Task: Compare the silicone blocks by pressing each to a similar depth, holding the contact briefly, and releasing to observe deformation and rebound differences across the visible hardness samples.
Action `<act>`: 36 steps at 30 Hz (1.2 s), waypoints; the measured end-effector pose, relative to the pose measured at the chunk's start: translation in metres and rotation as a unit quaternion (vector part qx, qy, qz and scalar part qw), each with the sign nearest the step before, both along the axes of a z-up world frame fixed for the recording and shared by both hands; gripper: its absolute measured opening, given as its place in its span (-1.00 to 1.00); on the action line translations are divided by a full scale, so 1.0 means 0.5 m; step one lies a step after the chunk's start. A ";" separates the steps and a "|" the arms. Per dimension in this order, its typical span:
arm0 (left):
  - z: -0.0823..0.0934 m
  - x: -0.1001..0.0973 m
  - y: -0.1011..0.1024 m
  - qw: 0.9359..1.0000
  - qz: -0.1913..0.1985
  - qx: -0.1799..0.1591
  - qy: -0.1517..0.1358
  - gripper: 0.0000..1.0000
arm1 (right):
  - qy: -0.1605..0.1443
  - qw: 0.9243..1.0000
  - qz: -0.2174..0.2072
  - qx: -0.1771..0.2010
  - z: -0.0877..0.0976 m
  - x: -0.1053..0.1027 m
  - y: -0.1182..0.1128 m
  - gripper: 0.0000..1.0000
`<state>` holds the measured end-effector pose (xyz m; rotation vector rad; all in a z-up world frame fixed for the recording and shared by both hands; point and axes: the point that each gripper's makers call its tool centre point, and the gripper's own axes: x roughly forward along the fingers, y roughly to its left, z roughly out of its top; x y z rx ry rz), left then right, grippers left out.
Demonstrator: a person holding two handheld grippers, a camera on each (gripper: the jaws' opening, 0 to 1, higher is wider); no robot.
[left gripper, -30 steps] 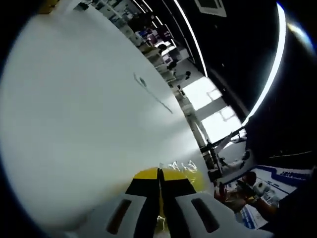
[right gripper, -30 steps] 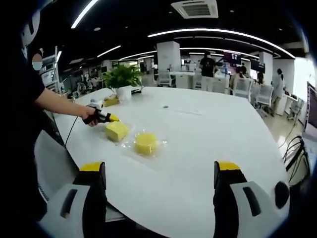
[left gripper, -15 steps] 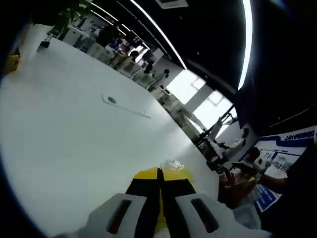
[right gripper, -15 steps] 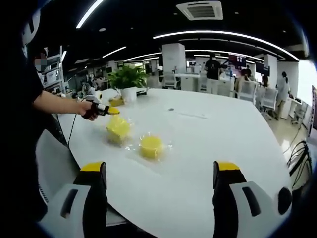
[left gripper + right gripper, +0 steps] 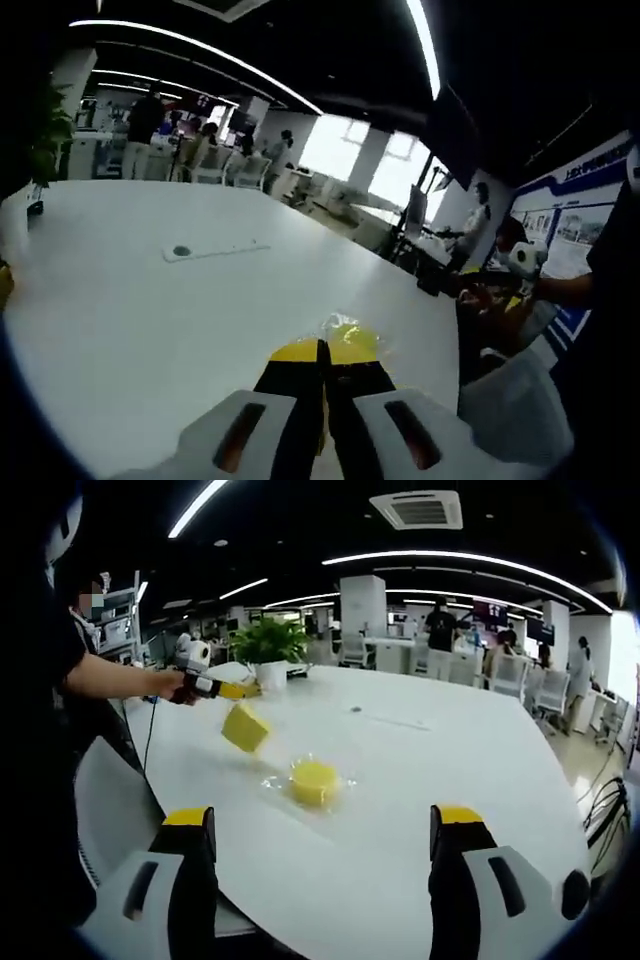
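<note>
**Left gripper lifts one yellow block off the table**

In the left gripper view our left gripper (image 5: 322,375) has its yellow-tipped black jaws clenched together, with a square yellow silicone block (image 5: 297,350) pinched at their tips. In the right gripper view that same gripper (image 5: 232,690) sits in a person's hand (image 5: 178,686), and the square block (image 5: 245,727) hangs tilted from it, clear of the large white oval table (image 5: 420,770). Our right gripper (image 5: 323,825) is released, jaws wide apart, over the table's near edge. A round yellow silicone block (image 5: 314,781) rests on the table in crinkled clear wrapping (image 5: 275,780), just beside the lifted block. A green potted plant (image 5: 270,647) stands at the table's far edge.
</note>
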<state>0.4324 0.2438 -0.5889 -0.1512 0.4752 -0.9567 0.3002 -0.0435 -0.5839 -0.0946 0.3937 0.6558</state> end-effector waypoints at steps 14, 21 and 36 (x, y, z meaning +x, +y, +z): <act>0.157 -0.049 -0.037 0.990 -0.083 0.031 -0.110 -1.00 | -0.004 1.000 0.027 0.011 -0.005 0.004 0.032 0.60; 0.199 -0.056 -0.038 0.982 -0.102 0.059 -0.149 -1.00 | -0.004 0.999 0.047 0.015 -0.004 0.008 0.058 0.59; 0.306 -0.075 -0.093 0.964 -0.149 0.065 -0.208 -1.00 | 0.012 0.994 0.106 0.020 0.010 0.039 0.104 0.45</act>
